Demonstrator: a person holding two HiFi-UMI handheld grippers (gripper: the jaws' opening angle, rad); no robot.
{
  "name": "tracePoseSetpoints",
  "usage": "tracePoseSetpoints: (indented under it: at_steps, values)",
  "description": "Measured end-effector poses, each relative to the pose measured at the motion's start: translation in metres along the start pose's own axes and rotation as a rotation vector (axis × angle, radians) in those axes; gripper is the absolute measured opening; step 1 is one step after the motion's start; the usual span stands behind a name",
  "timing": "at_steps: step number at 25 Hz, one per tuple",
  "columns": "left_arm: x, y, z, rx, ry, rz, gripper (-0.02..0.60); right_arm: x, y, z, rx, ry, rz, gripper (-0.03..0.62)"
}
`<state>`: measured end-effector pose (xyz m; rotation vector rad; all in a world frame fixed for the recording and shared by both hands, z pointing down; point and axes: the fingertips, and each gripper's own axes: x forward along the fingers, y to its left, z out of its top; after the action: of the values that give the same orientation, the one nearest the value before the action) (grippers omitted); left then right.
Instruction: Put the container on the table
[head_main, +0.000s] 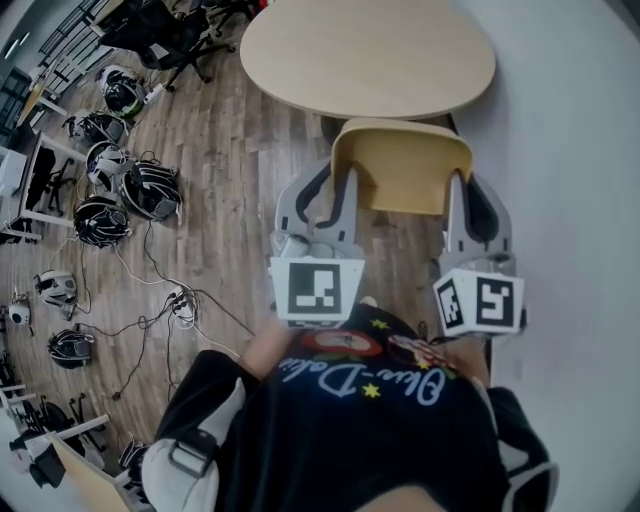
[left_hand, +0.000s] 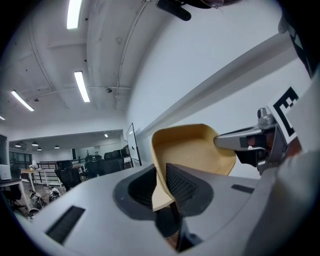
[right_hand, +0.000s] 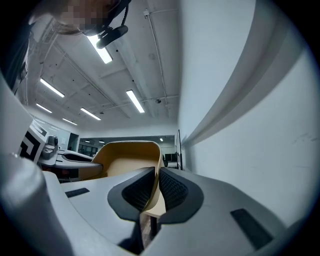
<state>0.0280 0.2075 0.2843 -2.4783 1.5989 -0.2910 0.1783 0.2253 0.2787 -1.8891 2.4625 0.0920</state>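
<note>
I hold a tan, shallow container (head_main: 402, 165) in the air between both grippers, just short of the oval wooden table (head_main: 370, 55). My left gripper (head_main: 338, 190) is shut on the container's left rim. My right gripper (head_main: 462, 200) is shut on its right rim. In the left gripper view the container (left_hand: 192, 150) stands up between the ribbed pads (left_hand: 181, 186), with the right gripper (left_hand: 250, 142) across from it. In the right gripper view the container's (right_hand: 127, 160) thin wall is pinched where my right gripper (right_hand: 154, 192) closes on it.
A white wall (head_main: 570, 150) runs close along the right. On the wooden floor at the left lie several helmets (head_main: 125, 190) and cables (head_main: 170, 300). A black office chair (head_main: 160, 35) stands at the far left of the table.
</note>
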Motion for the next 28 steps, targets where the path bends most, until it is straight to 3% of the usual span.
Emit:
tracePoseSetpoints:
  at_steps: [13,28]
  values:
    - [0.075,0.031,-0.001,-0.053,-0.042,-0.052,0.049,0.071,-0.021,0.003,-0.053,0.006,-0.046,0.028]
    - [0.173,0.113,-0.032,-0.072,-0.017,-0.138,0.049,0.191,-0.009,-0.015,-0.071,0.056,-0.104,0.028]
